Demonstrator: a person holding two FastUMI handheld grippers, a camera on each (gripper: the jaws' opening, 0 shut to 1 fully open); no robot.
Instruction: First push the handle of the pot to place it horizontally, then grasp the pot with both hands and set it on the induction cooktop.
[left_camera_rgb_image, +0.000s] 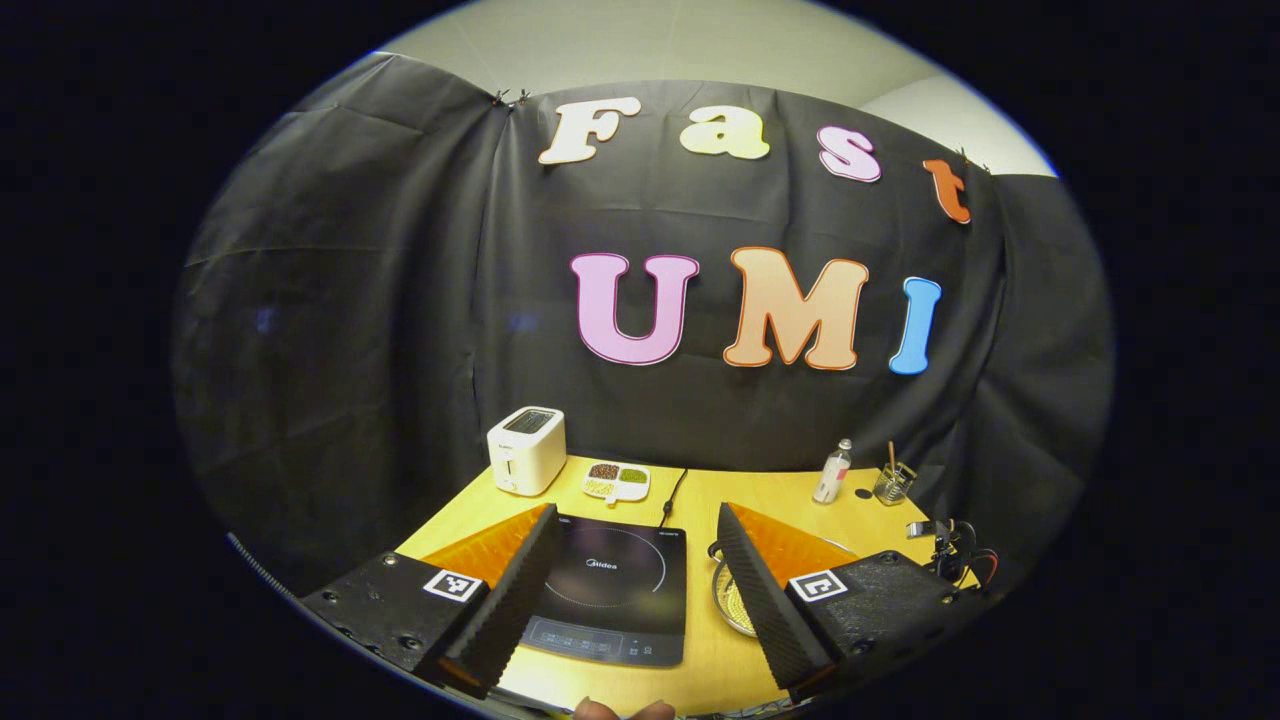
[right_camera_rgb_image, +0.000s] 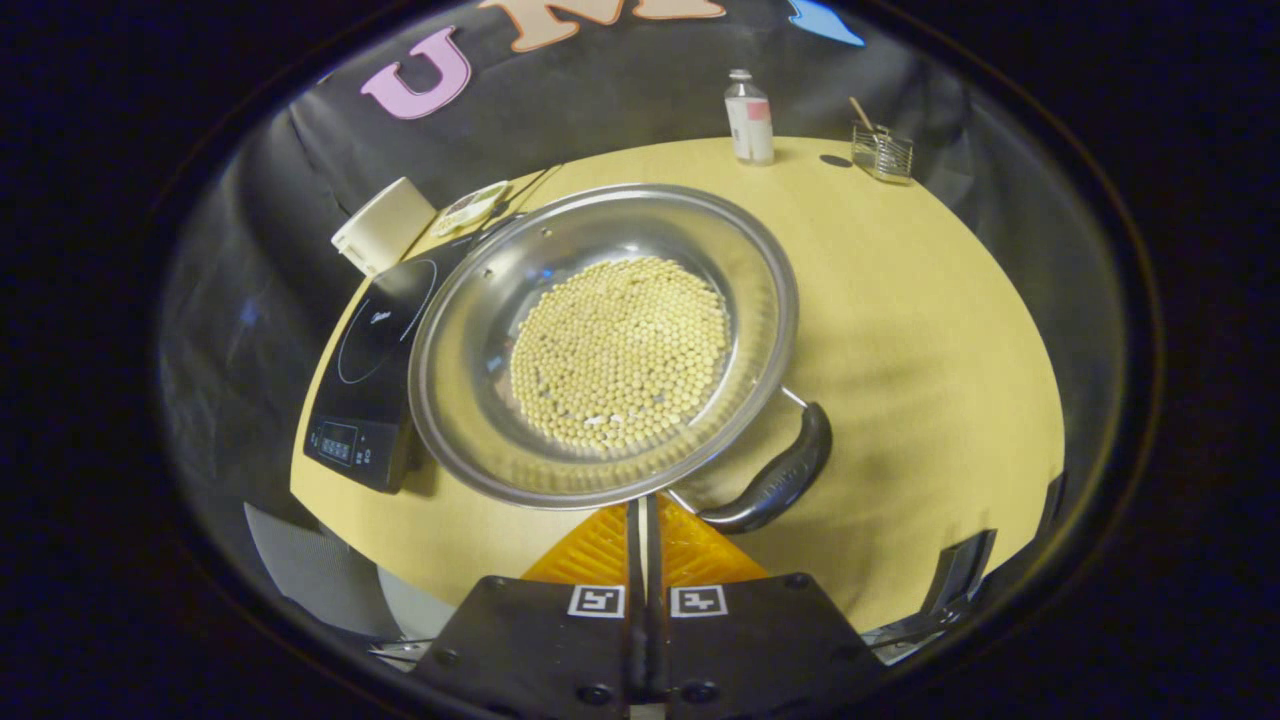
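Note:
A steel pot holding a layer of pale beans stands on the yellow table, just right of the black induction cooktop. Its black handle curves along the near right of the rim. My right gripper is shut, tips at the pot's near rim just left of the handle, with nothing seen between the fingers. My left gripper is open above the table. The cooktop lies between its fingers, and a slice of the pot shows behind the right-hand finger.
At the back of the table stand a white toaster, a divided snack dish, a small bottle and a glass holder. The cooktop's cord runs back. Wires sit at the right edge.

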